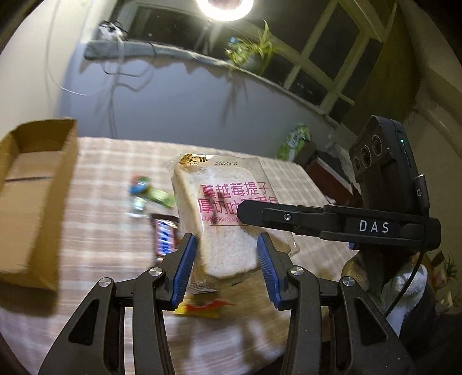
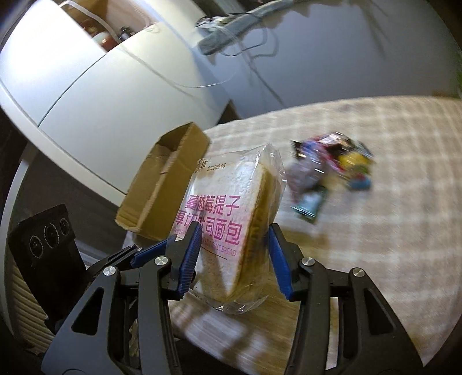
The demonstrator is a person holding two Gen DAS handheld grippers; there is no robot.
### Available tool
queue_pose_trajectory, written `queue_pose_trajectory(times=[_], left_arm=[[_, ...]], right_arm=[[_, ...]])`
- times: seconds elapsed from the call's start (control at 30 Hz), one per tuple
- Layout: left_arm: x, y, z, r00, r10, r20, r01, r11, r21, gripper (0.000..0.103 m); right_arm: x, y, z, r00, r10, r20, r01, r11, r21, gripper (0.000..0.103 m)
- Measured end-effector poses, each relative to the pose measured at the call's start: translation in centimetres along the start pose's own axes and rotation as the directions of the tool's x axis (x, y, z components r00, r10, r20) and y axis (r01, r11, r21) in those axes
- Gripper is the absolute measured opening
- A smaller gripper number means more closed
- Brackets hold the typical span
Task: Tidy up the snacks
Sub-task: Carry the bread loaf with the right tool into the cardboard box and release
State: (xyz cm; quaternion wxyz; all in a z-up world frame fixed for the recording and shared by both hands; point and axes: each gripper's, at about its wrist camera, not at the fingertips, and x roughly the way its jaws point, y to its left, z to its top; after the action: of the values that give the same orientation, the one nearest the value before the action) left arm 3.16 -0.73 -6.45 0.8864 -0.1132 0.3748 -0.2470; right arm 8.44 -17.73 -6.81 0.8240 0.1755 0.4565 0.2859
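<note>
Both grippers are on the same bread pack (image 1: 228,213) right now, and it is up off the table (image 1: 95,230), tilted, with the pink lettering facing the cameras. The left gripper (image 1: 228,268) has its blue pads (image 1: 183,269) on either side of the pack's lower end, clamped on the slices through the clear wrapper. In the same view a black finger of the right gripper (image 1: 288,217) crosses in front of the lettering from the right.

From the right wrist, the right gripper (image 2: 235,259) has the pack (image 2: 231,219) between its blue pads (image 2: 190,256), pressed against the crust edge and the printed face, so it too is clamped on the bread. The left gripper's blue-tipped finger (image 2: 150,251) comes in from the lower left, just beside that grip.

An open cardboard box (image 1: 34,202) sits on the checked tablecloth to the left of the pack, empty as far as I can see into it. Farther back on the cloth lies a blurred heap of small snacks (image 2: 332,170): a dark bar (image 1: 164,236), a green packet (image 1: 158,197), some blue wrappers. Under the left gripper a yellow-and-red packet (image 1: 202,308) lies flat on the cloth. A ring light (image 1: 225,7) glares overhead, and a plant (image 1: 254,52) stands on the window sill.
</note>
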Motion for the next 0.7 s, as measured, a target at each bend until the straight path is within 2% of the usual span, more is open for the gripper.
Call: queue_pose_trajectory(times=[0.2, 0.37, 0.7], left_arm=[[-3.3, 3.4, 0.2, 0.996, 0.066, 0.065, -0.064, 0.997, -0.038, 0.042], [-5.9, 6.8, 0.6, 0.985, 0.132, 0.108, -0.123, 0.989, -0.081, 0.042], [-8.8, 12.5, 0.2, 0.962, 0.237, 0.132, -0.214, 0.962, -0.169, 0.042]], right_arm=[[3.0, 4.6, 1.8, 0.999, 0.035, -0.023, -0.037, 0.996, -0.082, 0.049], [6.4, 8.3, 3.1, 0.995, 0.081, -0.058, -0.088, 0.988, -0.129, 0.049], [12.9, 13.5, 4.2, 0.98, 0.14, -0.142, -0.164, 0.971, -0.174, 0.049]])
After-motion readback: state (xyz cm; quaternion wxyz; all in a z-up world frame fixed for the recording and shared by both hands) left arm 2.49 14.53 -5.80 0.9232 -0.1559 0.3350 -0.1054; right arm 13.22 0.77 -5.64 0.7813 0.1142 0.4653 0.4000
